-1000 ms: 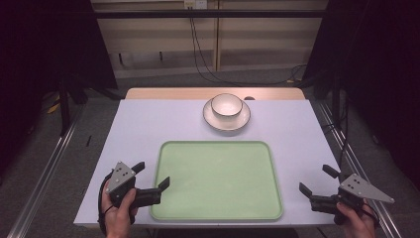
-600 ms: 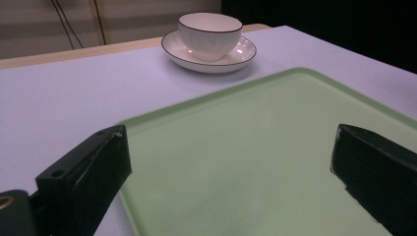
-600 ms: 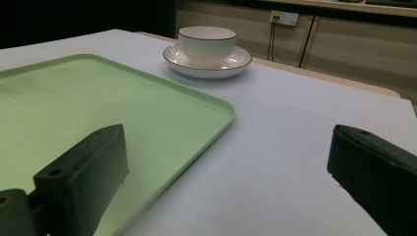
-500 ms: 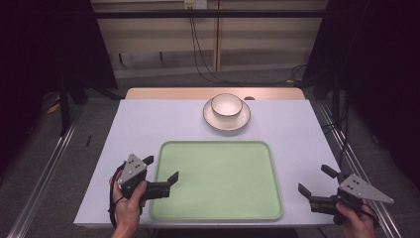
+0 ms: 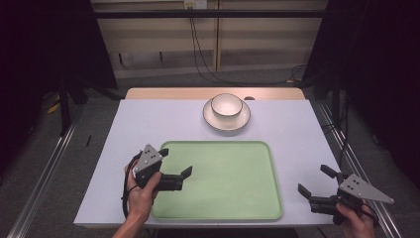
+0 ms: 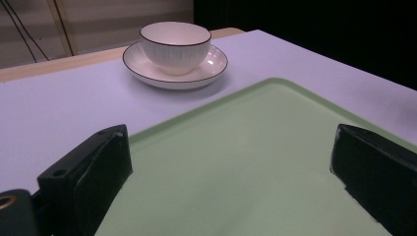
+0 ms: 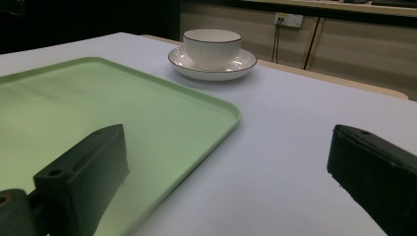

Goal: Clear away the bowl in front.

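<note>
So there's a white table (image 5: 148,124) with a pale green tray (image 5: 233,168) sitting on the near half of it, nothing lying in the tray. Past the tray's far edge, a bit right of centre, a white cup (image 5: 227,105) with a thin dark rim stands upright on a matching saucer (image 5: 218,121). Cup and saucer are apart from the tray, with a strip of bare tabletop between them.

The left gripper (image 5: 176,161) is held in the person's left hand (image 5: 141,191) over the tray's left edge, jaws spread wide apart with nothing between them, one jaw out over the green surface. Whether it's touching the tray or just hanging over it, can't tell. In the left gripper view the two black jaws sit at either side of the bottom, tray (image 6: 255,167) between them, and the cup (image 6: 174,46) and saucer (image 6: 147,73) straight ahead beyond the tray's far corner.

The right gripper (image 5: 317,181) is at the near right corner of the table, off the tray, in the right hand (image 5: 356,223). Its jaws are wide apart too, gripping nothing. In the right gripper view the tray's corner (image 7: 147,118) sits on the left, bare table (image 7: 295,147) between the jaws, and the cup (image 7: 212,46) on its saucer (image 7: 246,64) further off.
</note>
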`<state>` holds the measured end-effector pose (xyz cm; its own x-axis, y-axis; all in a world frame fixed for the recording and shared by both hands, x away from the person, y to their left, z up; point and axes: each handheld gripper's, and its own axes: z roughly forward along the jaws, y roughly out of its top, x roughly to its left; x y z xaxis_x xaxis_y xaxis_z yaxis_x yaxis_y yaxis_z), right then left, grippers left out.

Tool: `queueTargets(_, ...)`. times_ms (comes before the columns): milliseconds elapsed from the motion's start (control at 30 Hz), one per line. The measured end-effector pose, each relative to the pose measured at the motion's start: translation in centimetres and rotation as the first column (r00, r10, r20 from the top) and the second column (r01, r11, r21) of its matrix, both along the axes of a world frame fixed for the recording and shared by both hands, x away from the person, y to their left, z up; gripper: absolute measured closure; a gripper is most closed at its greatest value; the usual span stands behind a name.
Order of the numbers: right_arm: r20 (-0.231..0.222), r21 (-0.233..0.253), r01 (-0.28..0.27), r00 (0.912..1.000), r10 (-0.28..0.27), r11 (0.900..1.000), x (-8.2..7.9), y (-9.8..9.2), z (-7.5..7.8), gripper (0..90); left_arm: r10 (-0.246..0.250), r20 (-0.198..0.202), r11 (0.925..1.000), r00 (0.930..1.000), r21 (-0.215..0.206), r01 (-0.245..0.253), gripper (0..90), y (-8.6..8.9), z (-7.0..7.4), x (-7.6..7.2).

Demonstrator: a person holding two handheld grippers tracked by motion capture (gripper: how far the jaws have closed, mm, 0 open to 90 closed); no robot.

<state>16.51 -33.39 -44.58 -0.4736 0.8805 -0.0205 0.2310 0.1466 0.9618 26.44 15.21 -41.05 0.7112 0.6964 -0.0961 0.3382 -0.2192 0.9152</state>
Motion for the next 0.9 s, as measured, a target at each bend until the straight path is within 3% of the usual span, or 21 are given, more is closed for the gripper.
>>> queueTargets(233, -0.006, 0.005, -0.004, 1.0000, 0.004, 1.000, 0.0, 0.1, 0.0, 1.4, -0.007, 0.027, 1.0000, 0.9996, 0.007, 0.007, 2.5, -0.8, 0.3, 0.9)
queueTargets(300, -0.004, 0.006, -0.005, 1.0000, 0.005, 1.000, 0.0, 0.1, 0.0, 1.4, -0.005, 0.037, 0.9999, 0.9993, -0.014, 0.005, 2.5, -1.2, 0.6, 1.5)
queueTargets(500, -0.004, 0.011, -0.010, 0.9999, 0.010, 1.000, 0.0, 0.1, 0.0, 1.4, -0.005, 0.046, 0.9996, 0.9989, -0.027, 0.007, 2.6, -1.9, 1.0, 2.6)
queueTargets(600, -0.005, 0.014, -0.015, 0.9999, 0.015, 1.000, 0.0, 0.1, 0.0, 1.4, -0.016, 0.039, 0.9988, 0.9991, -0.046, 0.018, 2.9, -2.4, 1.1, 3.6)
queueTargets(633, 0.000, 0.012, -0.016, 0.9999, 0.016, 1.000, 0.0, 0.1, 0.0, 1.4, -0.025, 0.015, 0.9978, 0.9996, -0.060, 0.026, 2.8, -2.5, 1.1, 3.9)
queueTargets(700, -0.005, 0.015, -0.016, 0.9999, 0.016, 1.000, 0.0, 0.1, 0.0, 1.4, -0.026, 0.016, 0.9982, 0.9995, -0.054, 0.027, 2.8, -2.6, 1.0, 4.2)
queueTargets(733, -0.005, 0.016, -0.016, 0.9999, 0.016, 1.000, 0.0, 0.1, 0.0, 1.4, 0.000, 0.028, 0.9994, 0.9996, -0.036, 0.001, 4.0, -2.7, 0.9, 4.6)
queueTargets(833, -0.002, 0.016, -0.015, 0.9999, 0.015, 1.000, 0.0, 0.1, 0.0, 1.4, 0.008, 0.008, 0.9990, 0.9999, -0.045, -0.008, 4.2, -2.7, 0.5, 5.4)
queueTargets(900, -0.002, 0.016, -0.016, 0.9999, 0.016, 1.000, 0.0, 0.0, 0.0, 1.4, 0.027, 0.015, 0.9993, 0.9995, -0.026, -0.026, 4.0, -2.9, 0.5, 5.8)
